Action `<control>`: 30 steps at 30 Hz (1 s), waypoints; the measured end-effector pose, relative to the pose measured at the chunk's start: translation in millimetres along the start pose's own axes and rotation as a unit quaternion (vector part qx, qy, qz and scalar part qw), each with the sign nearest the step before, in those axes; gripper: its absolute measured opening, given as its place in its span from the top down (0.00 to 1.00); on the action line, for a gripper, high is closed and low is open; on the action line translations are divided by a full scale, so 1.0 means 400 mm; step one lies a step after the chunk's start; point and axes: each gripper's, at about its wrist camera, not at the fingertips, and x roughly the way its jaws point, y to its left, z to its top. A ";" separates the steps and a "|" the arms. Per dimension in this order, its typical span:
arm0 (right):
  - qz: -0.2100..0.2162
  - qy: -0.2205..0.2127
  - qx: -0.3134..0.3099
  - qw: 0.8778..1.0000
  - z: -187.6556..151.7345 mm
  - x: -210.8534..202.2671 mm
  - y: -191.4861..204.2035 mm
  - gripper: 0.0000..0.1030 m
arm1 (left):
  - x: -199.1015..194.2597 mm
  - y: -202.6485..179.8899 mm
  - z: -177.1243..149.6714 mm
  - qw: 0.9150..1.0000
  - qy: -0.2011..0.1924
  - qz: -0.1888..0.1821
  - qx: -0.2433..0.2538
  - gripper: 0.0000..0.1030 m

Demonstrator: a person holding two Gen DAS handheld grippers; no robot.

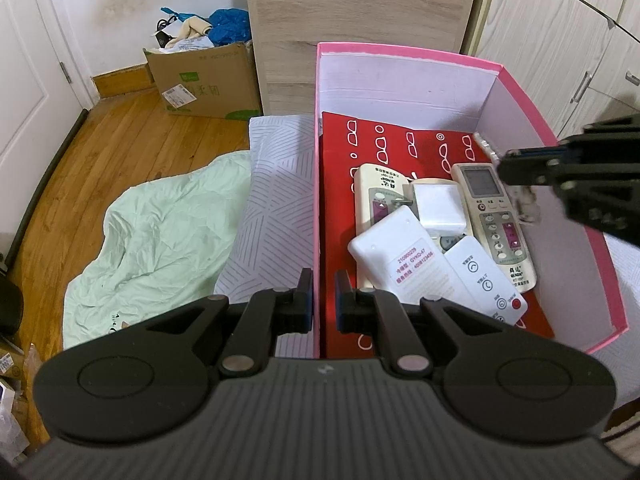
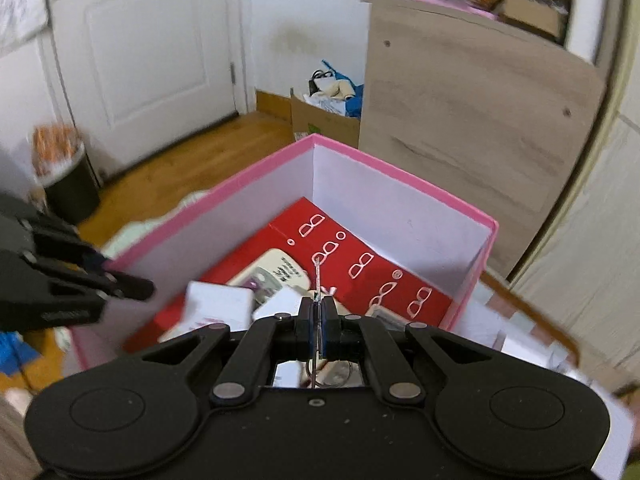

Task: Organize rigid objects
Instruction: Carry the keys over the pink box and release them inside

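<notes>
Left wrist view: your left tool (image 1: 323,300) straddles the pink box (image 1: 318,200) wall, fingers slightly apart; remotes (image 1: 404,256) lie just ahead-right. Your right tool (image 2: 319,320) clamps a thin clear strip (image 2: 317,276) above them.

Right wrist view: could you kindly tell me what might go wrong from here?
The right gripper pinches the glasses by one thin part; they could twist or slip. Remotes crowd the pink box, so the glasses may land crooked on them. The left gripper straddles the box wall without clamping; a bump could shift the box.
</notes>
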 end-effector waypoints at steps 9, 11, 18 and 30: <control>-0.013 0.024 -0.021 0.999 0.004 0.085 -0.006 0.94 | 0.001 -0.006 0.001 1.000 0.000 0.002 0.002 0.93; -0.033 -0.019 -0.027 0.999 0.007 0.064 -0.004 0.76 | 0.001 -0.005 0.001 1.000 0.000 0.001 0.001 0.93; -0.044 -0.062 0.017 0.997 0.019 -0.059 -0.025 0.54 | 0.002 -0.008 0.003 1.000 0.000 0.001 0.001 0.93; 0.025 -0.014 0.222 0.975 -0.062 -0.151 -0.204 0.52 | 0.003 0.000 0.008 1.000 0.005 -0.010 0.002 0.92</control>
